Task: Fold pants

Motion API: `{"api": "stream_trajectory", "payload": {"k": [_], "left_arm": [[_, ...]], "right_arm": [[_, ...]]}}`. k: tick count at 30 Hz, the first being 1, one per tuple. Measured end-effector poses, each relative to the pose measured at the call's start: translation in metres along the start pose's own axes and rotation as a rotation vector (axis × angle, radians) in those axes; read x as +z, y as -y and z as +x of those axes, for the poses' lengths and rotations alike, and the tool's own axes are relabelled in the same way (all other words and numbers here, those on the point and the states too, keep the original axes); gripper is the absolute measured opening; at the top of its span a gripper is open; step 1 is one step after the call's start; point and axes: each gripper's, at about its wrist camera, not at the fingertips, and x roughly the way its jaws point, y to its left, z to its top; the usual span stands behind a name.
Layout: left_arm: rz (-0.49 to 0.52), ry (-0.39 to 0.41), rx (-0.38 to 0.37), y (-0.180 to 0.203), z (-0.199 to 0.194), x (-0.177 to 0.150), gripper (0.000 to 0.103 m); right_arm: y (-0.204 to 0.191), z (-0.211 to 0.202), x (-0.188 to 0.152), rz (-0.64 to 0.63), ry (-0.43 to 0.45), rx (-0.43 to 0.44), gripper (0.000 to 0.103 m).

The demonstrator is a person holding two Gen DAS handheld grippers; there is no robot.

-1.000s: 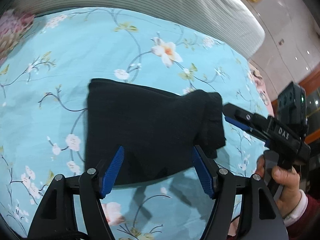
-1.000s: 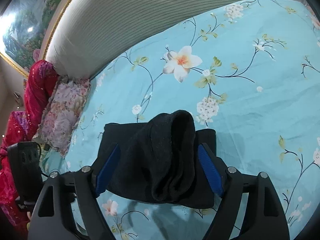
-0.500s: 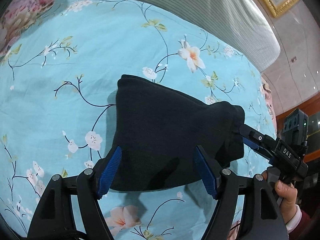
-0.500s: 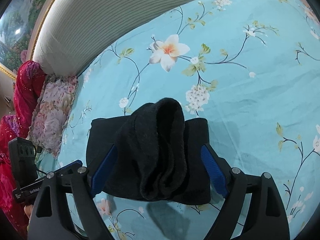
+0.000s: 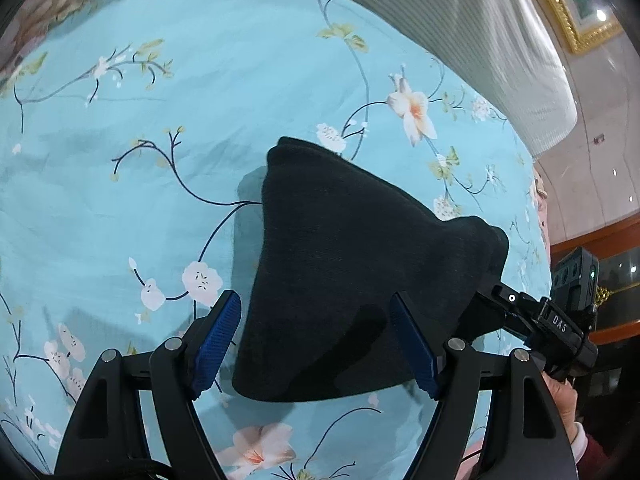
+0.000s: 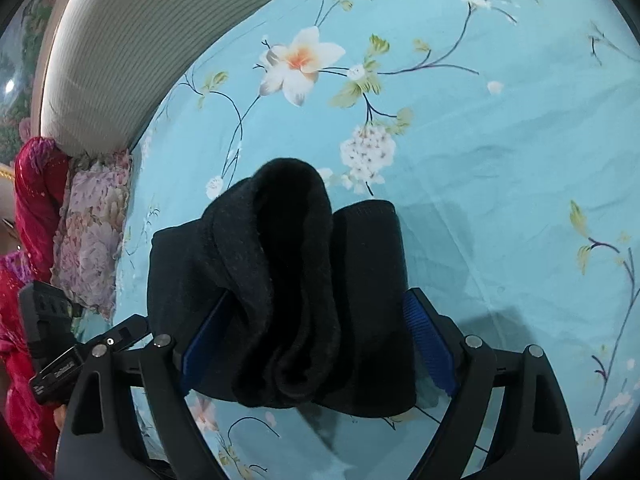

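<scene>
Between open tools point(image 5: 316, 344), folded pants point(image 5: 352, 264)

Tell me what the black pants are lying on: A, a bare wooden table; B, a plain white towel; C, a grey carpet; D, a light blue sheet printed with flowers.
D: the folded black pants lie on a light blue sheet with flowers and branches printed on it.
</scene>
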Motion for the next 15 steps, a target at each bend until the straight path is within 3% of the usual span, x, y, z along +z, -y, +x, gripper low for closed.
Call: {"api": "stream_trajectory", "payload": {"k": [8, 13, 15], "left_arm": [[-0.021, -0.033, -0.004, -0.006, 0.014, 0.005, 0.078], [-0.026, -0.051, -0.010, -0.004, 0.023, 0.007, 0.080], [-0.029, -0.059, -0.013, -0.004, 0.027, 0.009, 0.080]], "right_arm": [[0.011, 0.009, -0.005, 0.016, -0.027, 0.049, 0.085], [0.026, 0.010, -0.008, 0.020, -0.047, 0.115, 0.058], [0.034, 0.008, -0.010, 0.026, -0.043, 0.159, 0.052]]}}
